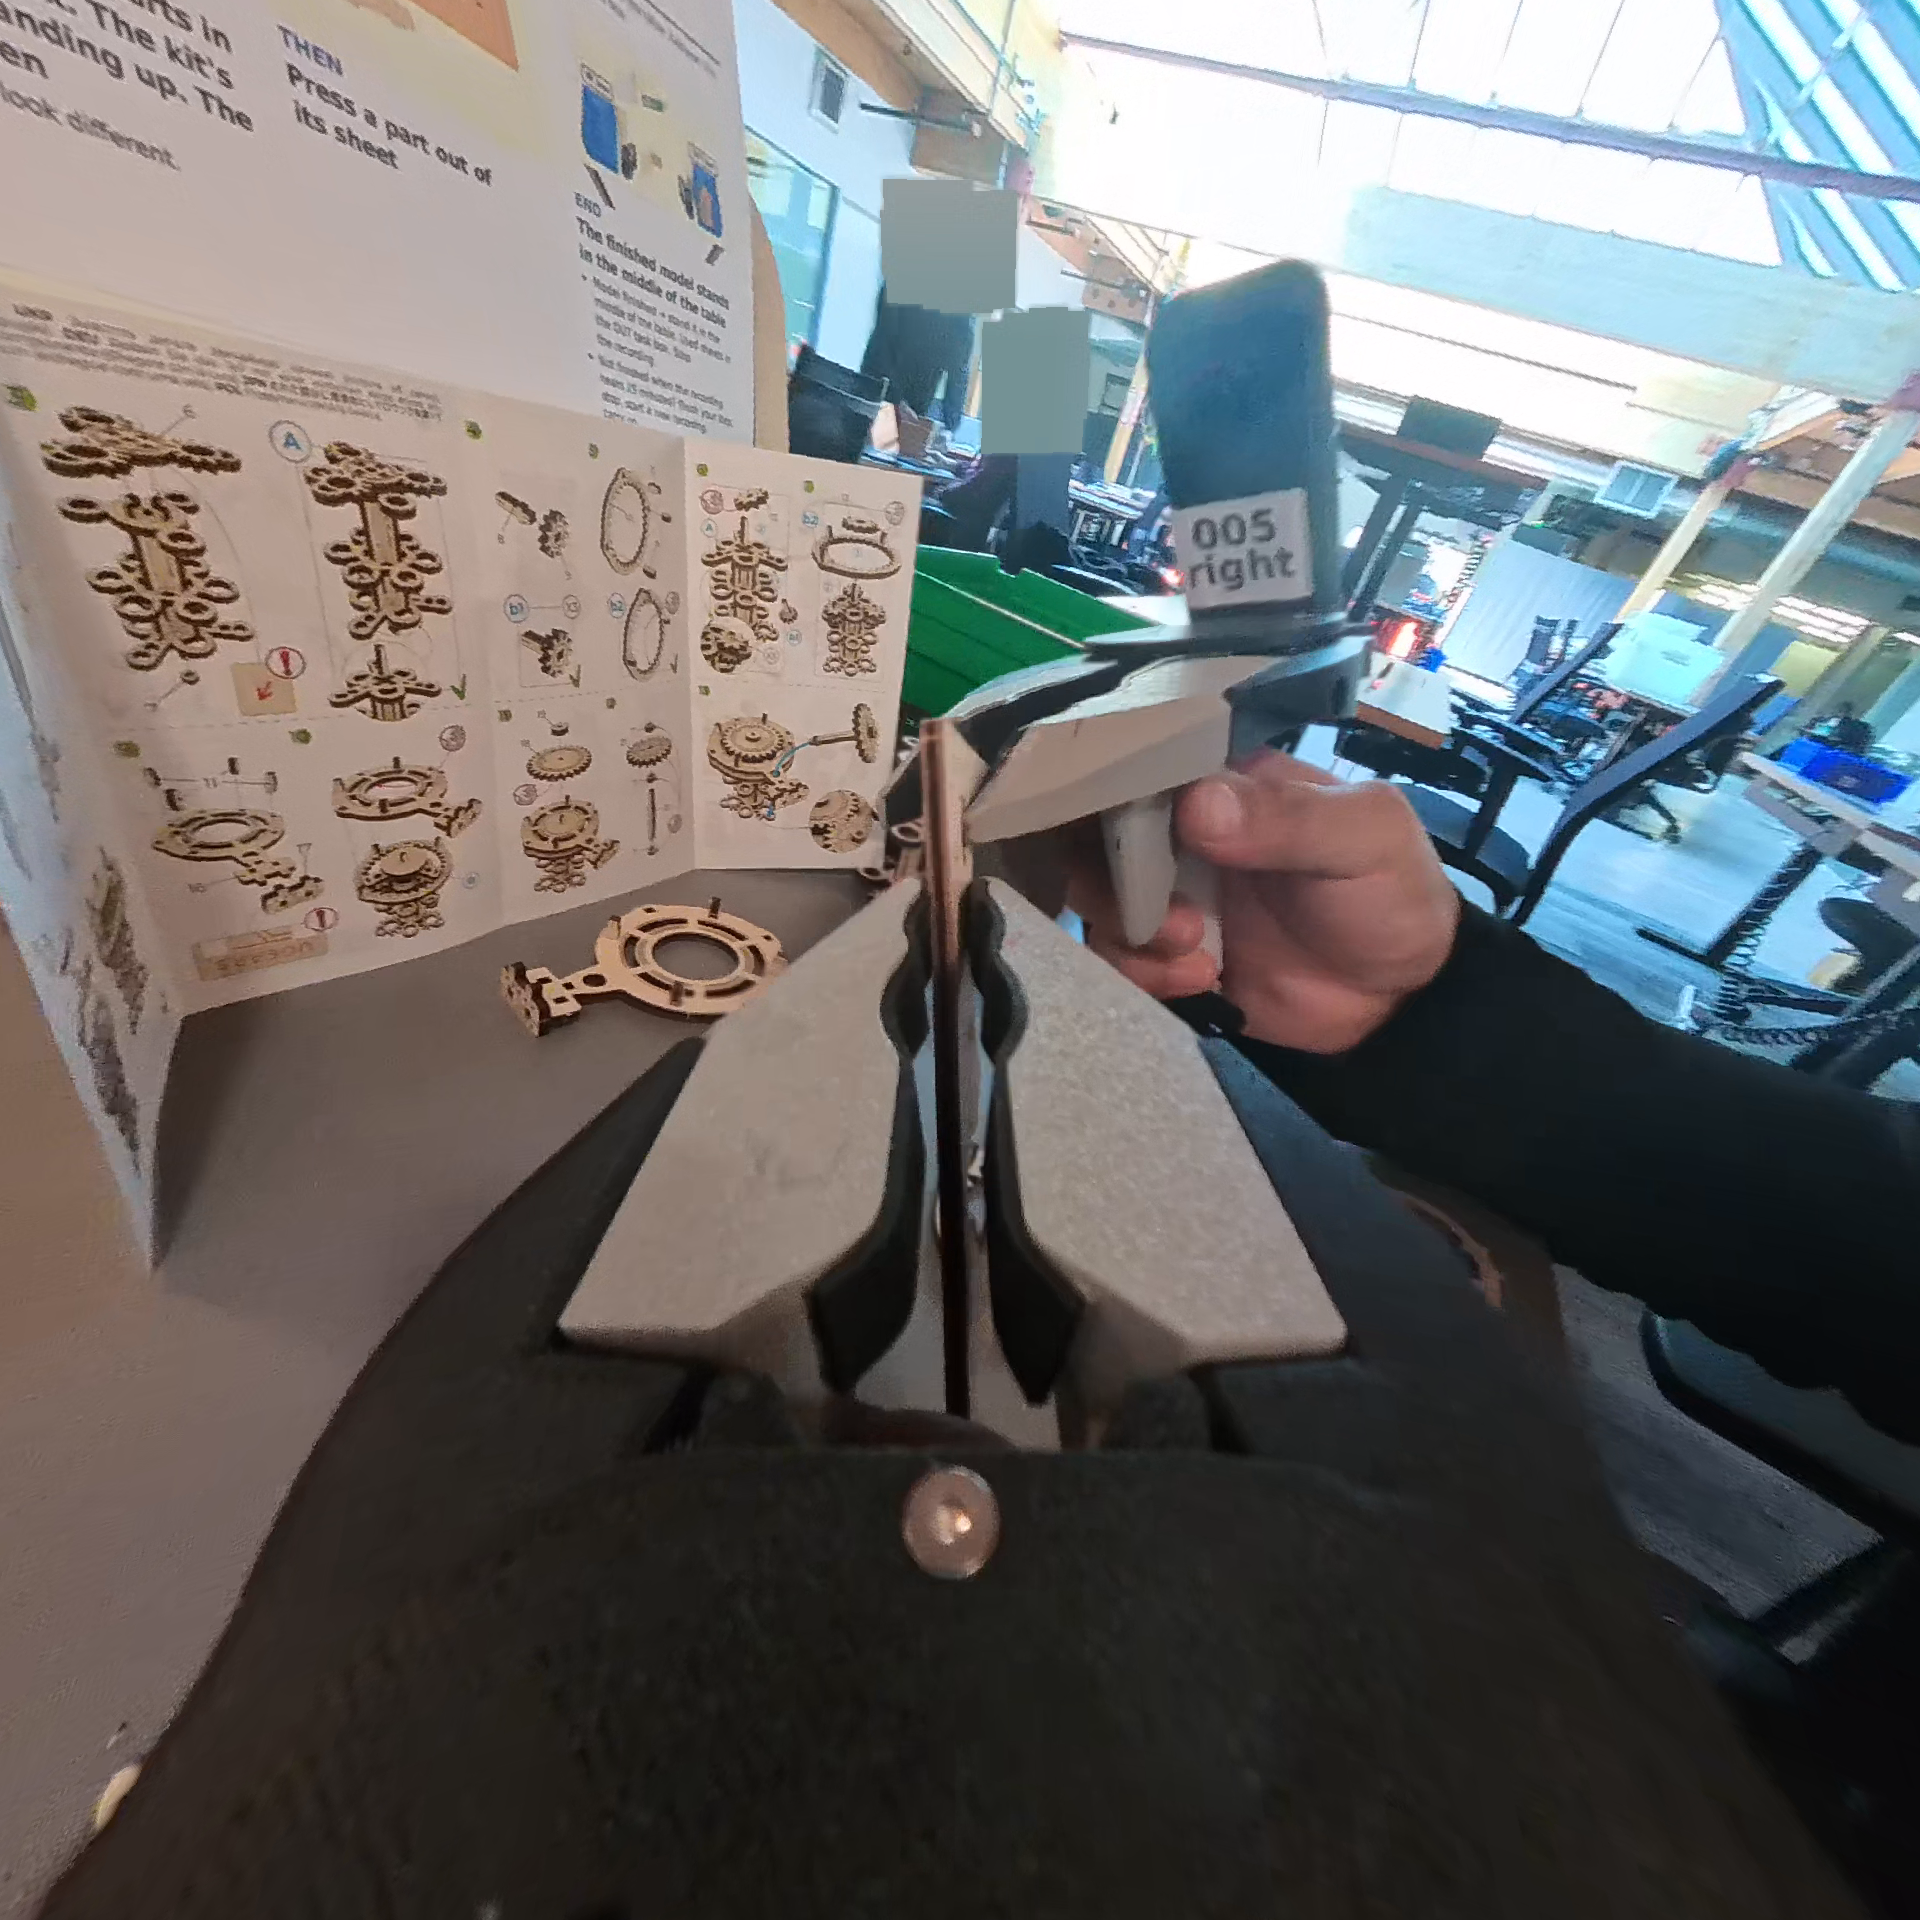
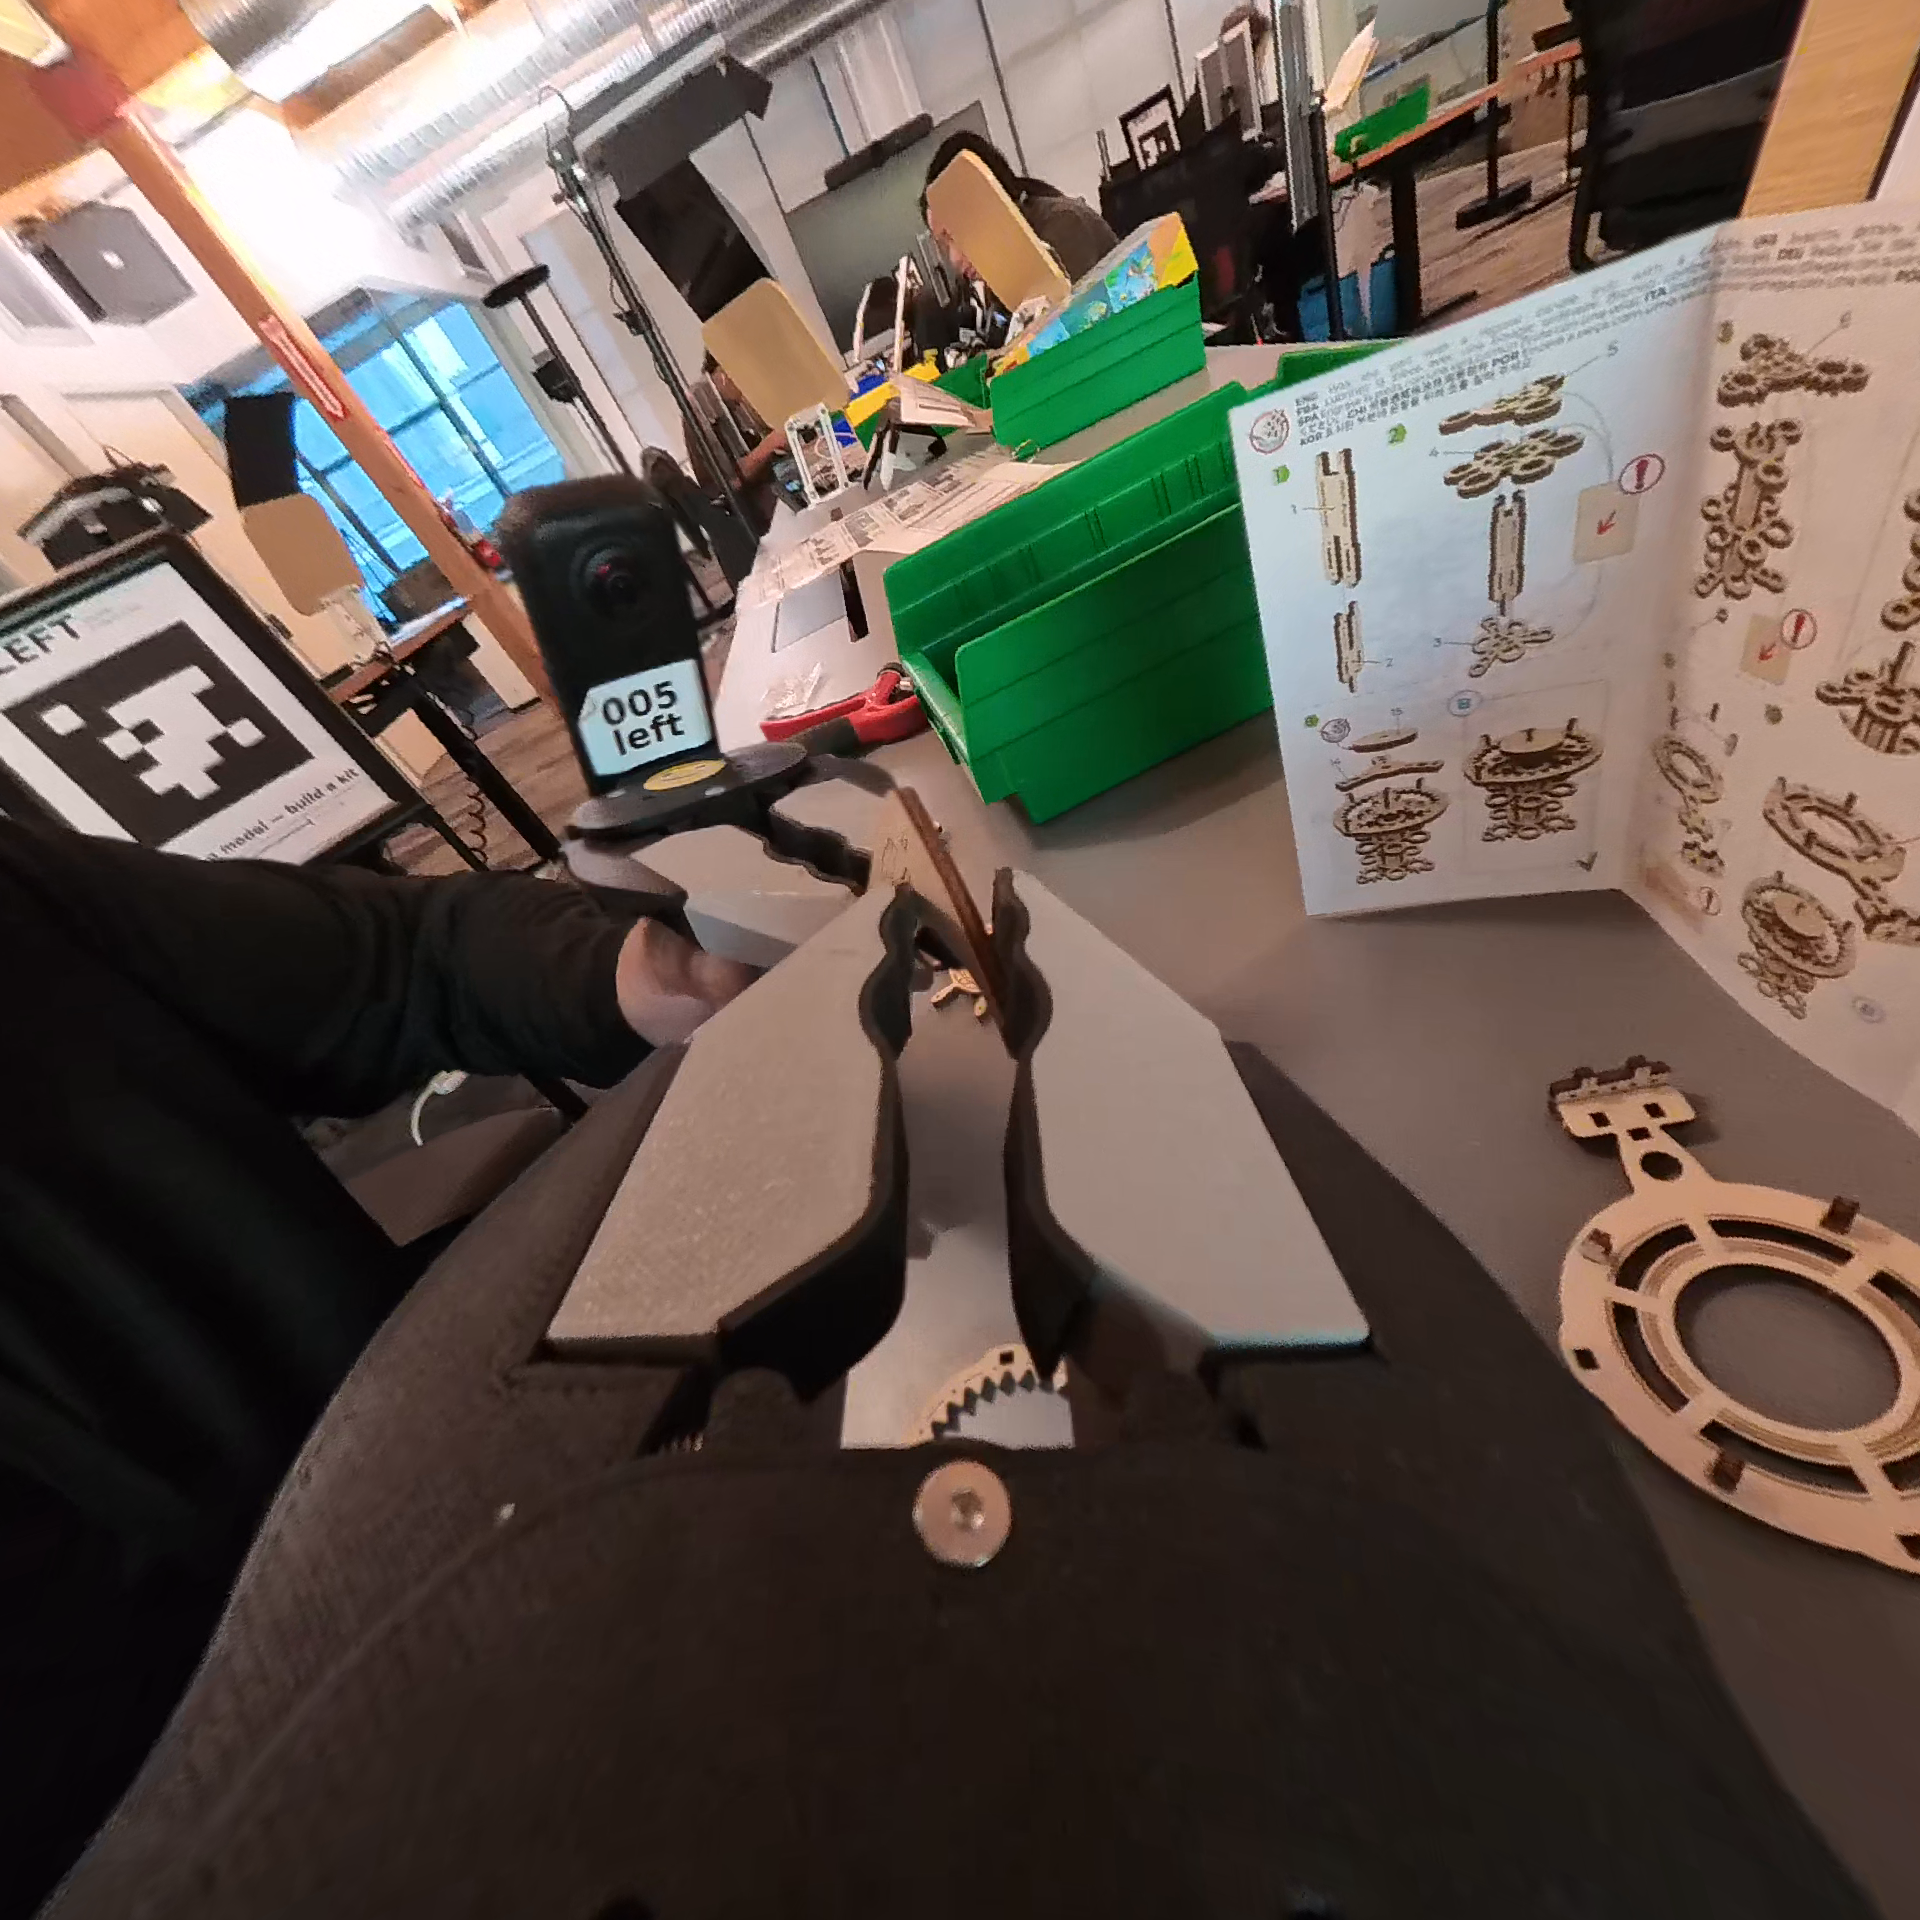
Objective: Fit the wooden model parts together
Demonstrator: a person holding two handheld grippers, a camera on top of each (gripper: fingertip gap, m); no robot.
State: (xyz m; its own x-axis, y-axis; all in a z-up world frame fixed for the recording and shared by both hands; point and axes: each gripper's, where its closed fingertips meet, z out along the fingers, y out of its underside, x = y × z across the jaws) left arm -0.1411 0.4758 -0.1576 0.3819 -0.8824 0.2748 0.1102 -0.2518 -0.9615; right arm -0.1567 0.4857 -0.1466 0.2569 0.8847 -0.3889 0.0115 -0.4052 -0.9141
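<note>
My left gripper [image 1: 945,894] is shut on a thin wooden sheet [image 1: 948,1039], seen edge-on and held upright above the grey table [image 1: 364,1143]. My right gripper [image 2: 951,906] comes in from the right, and its jaws stand a little apart astride the sheet's far end [image 2: 940,862]. The sheet lies against the right-hand pad. The right gripper also shows in the left wrist view [image 1: 940,769], and the left gripper shows in the right wrist view [image 2: 862,862]. A wooden ring part with a handle [image 1: 727,982] [image 2: 1605,1117] lies flat on the table. A wooden gear [image 2: 992,1387] lies under my right gripper.
A folded instruction leaflet [image 1: 416,675] [image 2: 1507,623] stands at the table's back. Green bins [image 2: 1091,644] and a red-handled tool [image 2: 873,712] lie beyond the grippers. A small wooden piece [image 2: 961,992] lies under the sheet. Office chairs and desks stand beyond the table. Only a small space, under 4 cm, lies between the two pairs of fingers. Between my left fingertips and the wooden gear [image 2: 992,1387] there is roughly 12 cm.
</note>
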